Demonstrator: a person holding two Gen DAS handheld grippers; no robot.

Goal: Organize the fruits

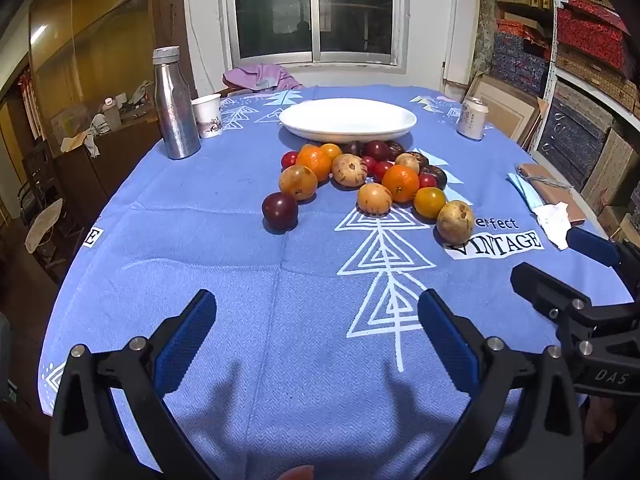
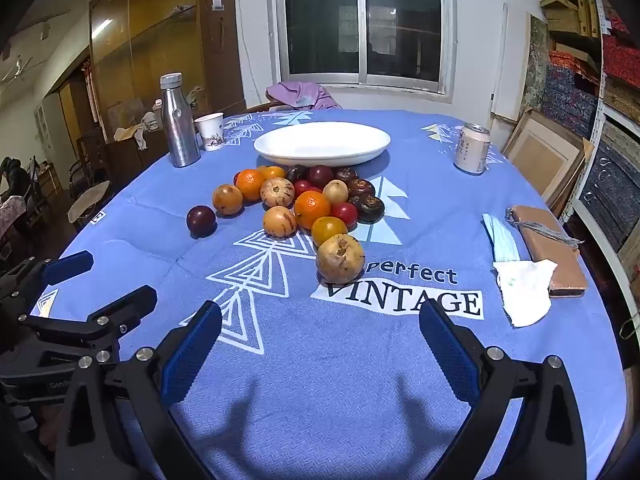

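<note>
Left gripper (image 1: 316, 344) at lower centre of its view: jaws spread fully wide, holding nothing, only bare blue tablecloth (image 1: 240, 280) between the pads. Right gripper (image 2: 320, 354) at lower centre of its view: likewise released, empty, hovering short of the nearest tan fruit (image 2: 340, 258). Fruit pile (image 1: 360, 178) at mid-frame, just in front of the empty white plate (image 1: 348, 120), its spread running from upper left down to lower right. One dark plum (image 1: 280, 211) apart at the pile's left. Roundish fruits, no clear long axis.
</note>
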